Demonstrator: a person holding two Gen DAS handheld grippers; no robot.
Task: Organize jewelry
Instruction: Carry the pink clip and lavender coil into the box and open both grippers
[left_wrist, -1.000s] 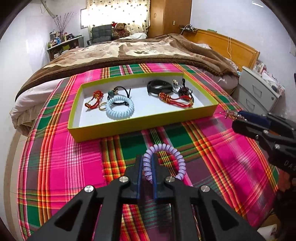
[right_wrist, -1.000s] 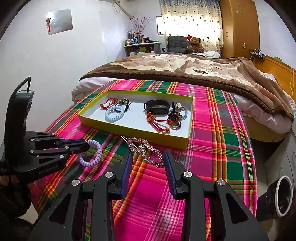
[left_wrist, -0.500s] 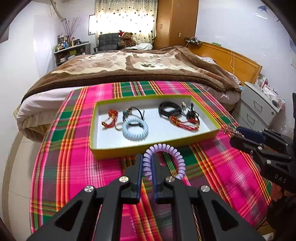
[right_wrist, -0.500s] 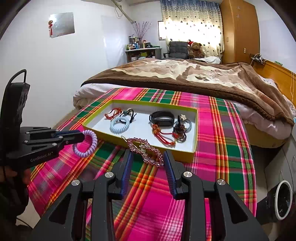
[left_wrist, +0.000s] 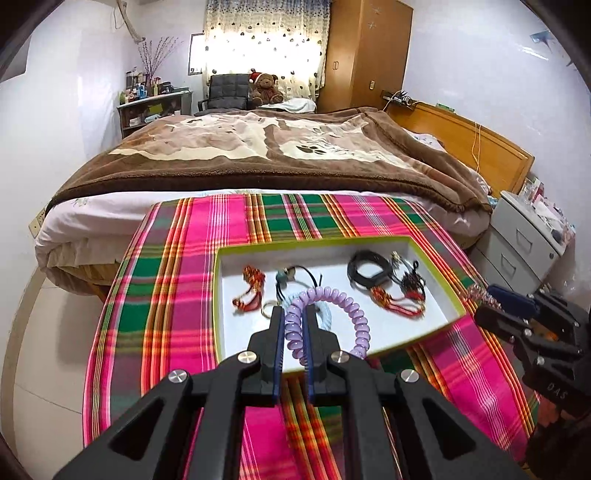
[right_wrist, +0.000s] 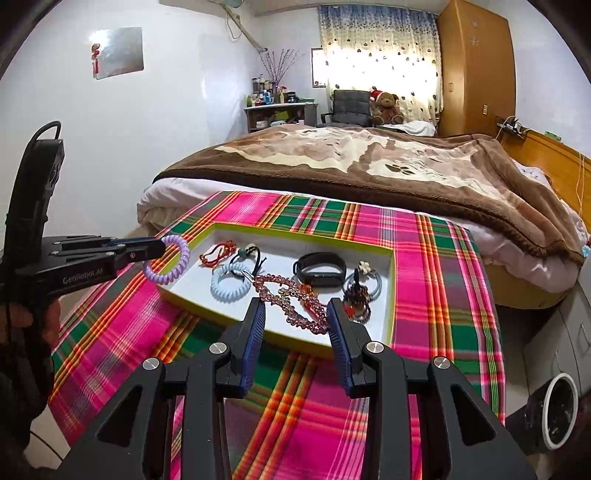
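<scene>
My left gripper (left_wrist: 294, 317) is shut on a purple spiral hair tie (left_wrist: 354, 314), held in the air over the near part of the yellow-rimmed white tray (left_wrist: 456, 301); it also shows in the right wrist view (right_wrist: 168, 258). My right gripper (right_wrist: 295, 310) is shut on a pink rhinestone hair clip (right_wrist: 291, 299), above the tray's near edge (right_wrist: 392, 295). In the tray lie a pale blue spiral tie (right_wrist: 229, 284), a black band (right_wrist: 319, 271), a red cord bracelet (right_wrist: 218, 253) and beaded pieces (right_wrist: 356, 293).
The tray sits on a pink and green plaid cloth (left_wrist: 170, 280) at the foot of a bed with a brown blanket (left_wrist: 258, 155). A grey drawer unit (left_wrist: 524, 243) stands at the right. A round bin (right_wrist: 559, 406) is on the floor.
Both grippers have risen and moved forward towards the tray with their pieces still held. The purple tie now hangs over the tray, and the hair clip is above its near edge.
</scene>
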